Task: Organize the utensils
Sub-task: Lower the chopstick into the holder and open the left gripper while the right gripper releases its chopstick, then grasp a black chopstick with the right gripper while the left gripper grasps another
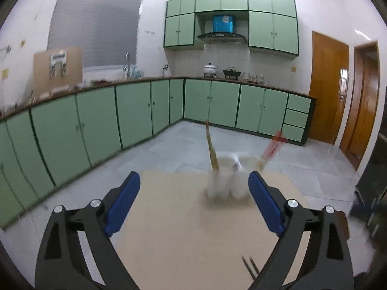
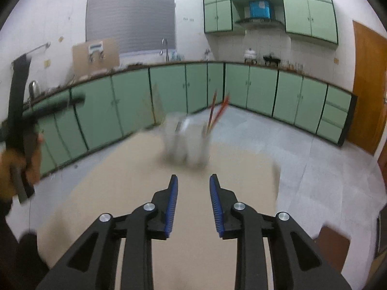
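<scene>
A blurred white utensil holder (image 1: 228, 177) stands at the far end of a beige table (image 1: 181, 229). Wooden chopsticks (image 1: 211, 145) lean in its left cup and red chopsticks (image 1: 273, 147) in its right. My left gripper (image 1: 194, 188) is open wide and empty, above the table short of the holder. A dark fork's tines (image 1: 250, 268) lie on the table near its right finger. In the right wrist view the holder (image 2: 186, 142) with red chopsticks (image 2: 217, 113) stands ahead of my right gripper (image 2: 193, 191), which is open and empty.
Green kitchen cabinets (image 1: 101, 125) line the far walls beyond a tiled floor (image 1: 302, 169). The table's far edge (image 2: 275, 166) lies just behind the holder. The person's left hand and gripper (image 2: 19, 145) show at the left of the right wrist view. A brown object (image 2: 332, 246) sits low right.
</scene>
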### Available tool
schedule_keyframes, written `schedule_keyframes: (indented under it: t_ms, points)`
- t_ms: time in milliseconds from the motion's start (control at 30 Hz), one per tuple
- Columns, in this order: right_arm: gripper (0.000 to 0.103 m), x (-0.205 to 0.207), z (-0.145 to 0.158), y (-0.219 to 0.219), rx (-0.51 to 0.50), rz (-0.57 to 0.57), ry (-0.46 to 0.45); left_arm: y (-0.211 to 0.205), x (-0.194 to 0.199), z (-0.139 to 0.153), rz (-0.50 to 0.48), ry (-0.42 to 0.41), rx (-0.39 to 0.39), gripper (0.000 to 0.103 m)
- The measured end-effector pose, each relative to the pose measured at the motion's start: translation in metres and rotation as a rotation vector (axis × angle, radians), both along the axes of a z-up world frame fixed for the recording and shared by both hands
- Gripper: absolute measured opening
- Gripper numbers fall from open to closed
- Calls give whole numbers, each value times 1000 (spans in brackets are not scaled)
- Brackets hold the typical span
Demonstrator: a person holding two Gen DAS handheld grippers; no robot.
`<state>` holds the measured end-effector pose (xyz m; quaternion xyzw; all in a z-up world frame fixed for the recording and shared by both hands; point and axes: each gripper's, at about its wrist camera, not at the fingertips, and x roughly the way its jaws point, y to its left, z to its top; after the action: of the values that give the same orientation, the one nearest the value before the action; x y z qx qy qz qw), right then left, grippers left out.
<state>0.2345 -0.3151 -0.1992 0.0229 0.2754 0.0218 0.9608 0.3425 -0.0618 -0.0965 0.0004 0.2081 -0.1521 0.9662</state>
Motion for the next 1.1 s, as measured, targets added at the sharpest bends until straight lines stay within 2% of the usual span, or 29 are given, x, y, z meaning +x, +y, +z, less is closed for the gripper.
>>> schedule_keyframes:
  t_ms: [67, 133, 200, 267, 367, 533, 600, 633, 767, 867, 1000, 1100]
  points:
    - [27, -35, -45, 22, 3, 9, 47, 10, -33, -17, 21, 7, -12, 90]
    - [27, -64, -91, 42, 10, 21, 119, 19, -61, -35, 42, 38, -57, 95]
    - [27, -85, -123, 61, 6, 48, 165, 25, -87, -50, 55, 67, -76, 95]
    - [27, -95, -137, 77, -10, 78, 185, 29, -110, -60, 61, 68, -70, 95]
    - [27, -99, -141, 94, -11, 96, 173, 35, -132, -68, 74, 84, -81, 95]
    - [26, -84, -153, 97, -8, 112, 207, 38, -142, -78, 89, 119, -100, 95]
    - [17, -78, -152, 90, 11, 93, 206, 39, -146, -84, 88, 126, -96, 95]
    - [7, -82, -151, 85, 25, 86, 209, 39, -146, -87, 87, 133, -94, 95]
    - [7, -86, -153, 67, 66, 44, 209, 26, -146, -98, 68, 158, -90, 95]
    - [7, -89, -154, 43, 98, -44, 206, 8, -151, -110, 53, 162, -75, 95]
    - [7, -92, -153, 11, 139, -143, 195, -17, -156, -132, 17, 201, -78, 95]
    - [7, -97, -155, -5, 157, -172, 196, -41, -163, -150, -18, 214, -57, 95]
